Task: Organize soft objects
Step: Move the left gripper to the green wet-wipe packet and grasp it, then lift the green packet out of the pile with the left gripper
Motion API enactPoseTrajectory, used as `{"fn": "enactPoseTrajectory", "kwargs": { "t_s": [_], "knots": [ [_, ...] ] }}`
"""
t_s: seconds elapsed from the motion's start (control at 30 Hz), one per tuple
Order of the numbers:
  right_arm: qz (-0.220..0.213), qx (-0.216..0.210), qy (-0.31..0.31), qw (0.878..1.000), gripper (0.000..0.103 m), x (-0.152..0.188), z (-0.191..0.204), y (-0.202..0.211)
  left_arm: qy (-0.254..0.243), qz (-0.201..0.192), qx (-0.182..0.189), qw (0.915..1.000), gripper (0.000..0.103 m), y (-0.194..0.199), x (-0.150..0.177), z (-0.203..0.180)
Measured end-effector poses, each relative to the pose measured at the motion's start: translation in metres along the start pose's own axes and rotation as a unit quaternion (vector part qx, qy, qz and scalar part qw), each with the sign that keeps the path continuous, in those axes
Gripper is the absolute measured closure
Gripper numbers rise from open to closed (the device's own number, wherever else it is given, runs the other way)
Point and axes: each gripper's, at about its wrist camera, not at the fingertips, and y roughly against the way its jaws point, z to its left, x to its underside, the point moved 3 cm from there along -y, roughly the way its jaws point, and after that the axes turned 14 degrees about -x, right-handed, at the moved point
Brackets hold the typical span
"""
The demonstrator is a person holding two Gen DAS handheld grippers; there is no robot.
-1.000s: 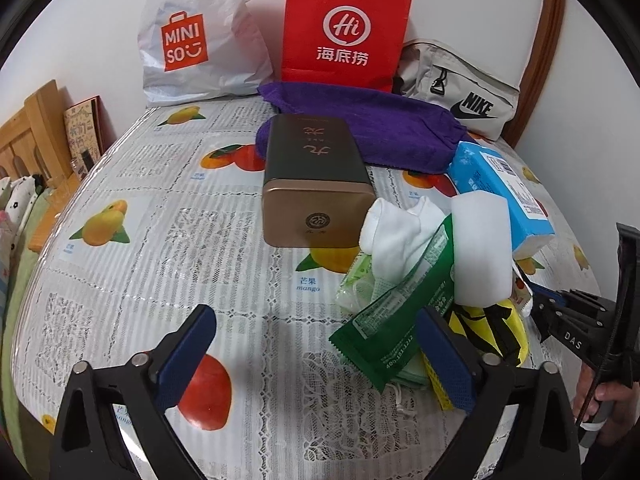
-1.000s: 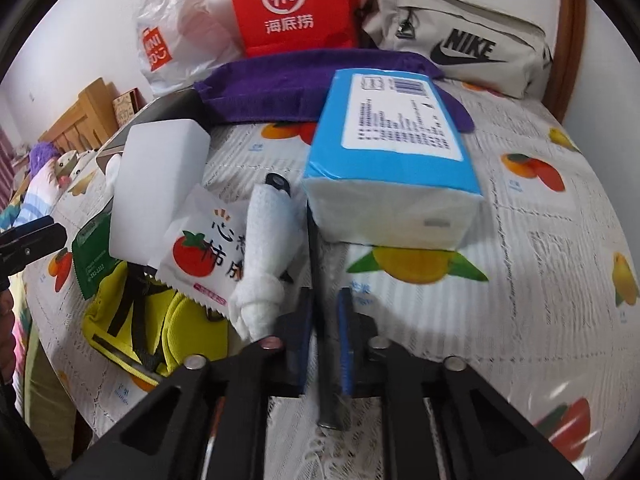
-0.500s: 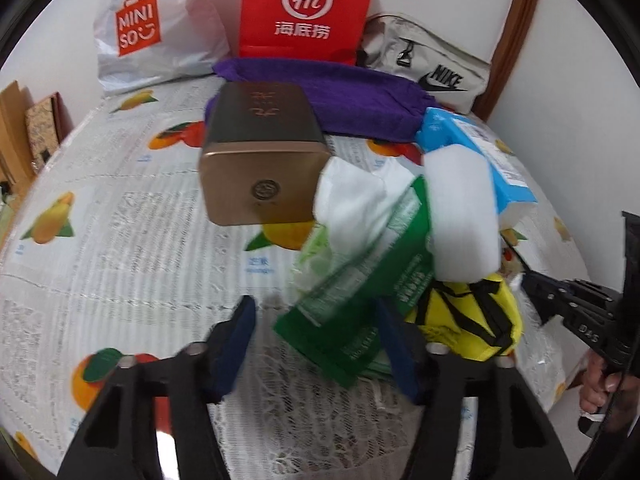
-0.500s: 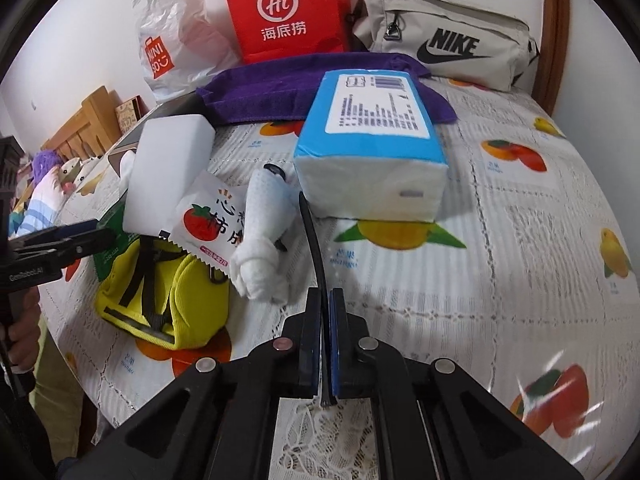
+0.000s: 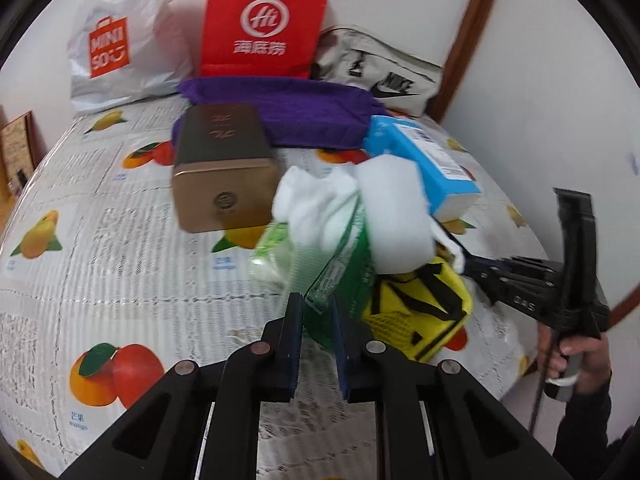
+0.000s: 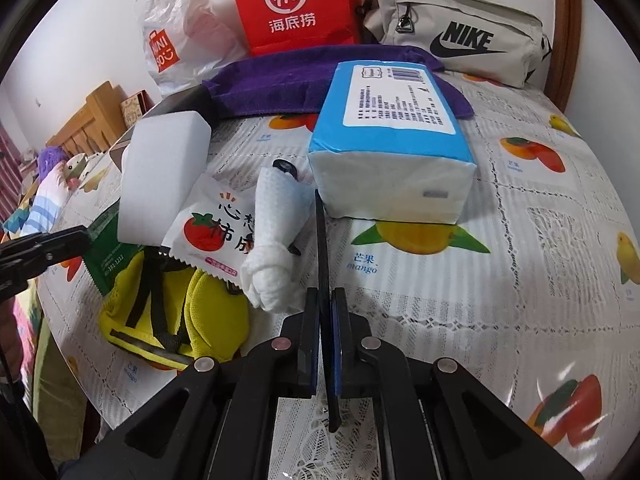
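A pile of soft things lies on the fruit-print tablecloth (image 5: pixel 120 240). My left gripper (image 5: pixel 317 316) is shut on the near end of a green packet (image 5: pixel 340 268), which lies under a white cloth (image 5: pixel 316 204) and a white sponge block (image 5: pixel 396 208). A yellow mesh bag (image 5: pixel 416 308) lies right of it. My right gripper (image 6: pixel 325 312) is shut on a thin black strap (image 6: pixel 321 240) that runs forward past a rolled white towel (image 6: pixel 276 232) and a tomato-print sachet (image 6: pixel 216 228). The blue tissue pack (image 6: pixel 392 136) sits just beyond.
A gold tin (image 5: pixel 222 168) lies left of the pile. A purple towel (image 5: pixel 304 112), a red paper bag (image 5: pixel 264 20), a white MINISO bag (image 5: pixel 120 36) and a grey Nike bag (image 6: pixel 460 36) stand at the back by the wall.
My left gripper has moved forward to the pile and closed from wide open onto the green packet. My right gripper has closed fully on the black strap and drawn back slightly.
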Motion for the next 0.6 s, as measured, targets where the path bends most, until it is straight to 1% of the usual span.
{"fn": "enactPoseTrajectory", "kwargs": {
  "t_s": [0.1,0.13,0.17,0.23,0.3,0.37,0.4,0.43,0.53,0.6],
  "knots": [
    [-0.004,-0.003,-0.004,1.0,0.096,0.0,-0.001,0.0,-0.014,-0.006,-0.027,0.9995,0.088,-0.003,-0.001,-0.006],
    [-0.005,-0.004,-0.005,1.0,0.096,0.001,-0.001,0.0,-0.017,-0.001,-0.031,0.9994,0.084,-0.006,-0.001,-0.007],
    [-0.006,-0.004,-0.006,1.0,0.096,0.001,-0.001,0.0,-0.018,0.003,-0.032,0.9993,0.075,-0.008,-0.002,-0.009],
    [-0.005,-0.003,-0.004,1.0,0.095,0.001,0.0,0.0,-0.024,0.003,-0.038,0.999,0.067,-0.009,-0.004,-0.011],
    [-0.003,-0.003,-0.002,1.0,0.093,0.0,0.0,0.0,-0.033,-0.009,-0.046,0.9984,0.062,-0.005,-0.008,-0.016],
    [-0.003,-0.003,-0.001,1.0,0.092,0.001,0.001,0.0,-0.04,-0.024,-0.048,0.9978,0.048,0.0,-0.012,-0.02],
    [-0.004,-0.003,-0.001,1.0,0.091,0.001,0.002,0.0,-0.047,-0.033,-0.045,0.9973,0.045,0.003,-0.015,-0.024],
    [-0.005,-0.003,-0.001,1.0,0.091,0.001,0.002,0.0,-0.053,-0.037,-0.045,0.9969,0.042,0.004,-0.017,-0.028],
    [-0.006,-0.004,0.002,1.0,0.089,0.002,0.004,0.0,-0.077,-0.043,-0.065,0.9939,0.042,0.003,-0.021,-0.037],
    [-0.006,-0.005,0.001,1.0,0.088,0.002,0.004,0.0,-0.087,-0.045,-0.065,0.9931,0.042,-0.001,-0.023,-0.042]
  ]
}}
